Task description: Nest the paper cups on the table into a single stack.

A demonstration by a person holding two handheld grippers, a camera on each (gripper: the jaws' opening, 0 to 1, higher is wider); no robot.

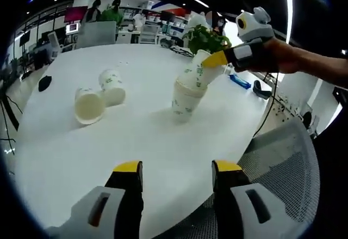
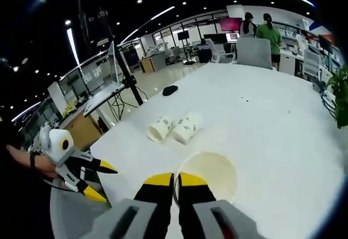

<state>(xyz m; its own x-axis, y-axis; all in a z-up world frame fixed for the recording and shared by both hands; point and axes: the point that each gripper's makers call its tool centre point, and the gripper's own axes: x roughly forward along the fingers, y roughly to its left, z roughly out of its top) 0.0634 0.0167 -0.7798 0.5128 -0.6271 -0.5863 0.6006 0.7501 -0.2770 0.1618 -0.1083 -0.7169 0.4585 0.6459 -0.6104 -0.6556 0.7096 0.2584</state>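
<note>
Right of centre in the left gripper view, the right gripper (image 1: 213, 60) pinches the rim of a tilted paper cup (image 1: 200, 71) and holds it in the mouth of an upright cup (image 1: 184, 102) on the white table (image 1: 136, 135). The tilt suggests the cup is being angled in mouth-up so that it can slide down and nest. In the right gripper view, the same held cup's open mouth sits at the bottom centre, with the 2 yellow-tipped jaws clenched close together on its near rim.

2 more cups (image 1: 100, 97) lie on their sides, touching each other, at centre left of the left gripper view; they are probably next for the stack. The left gripper (image 1: 176, 171) hangs at the bottom of its own view, near the table's edge, its jaws spread wide with nothing between them, apparently ready to fetch 1 of the lying cups.
</note>
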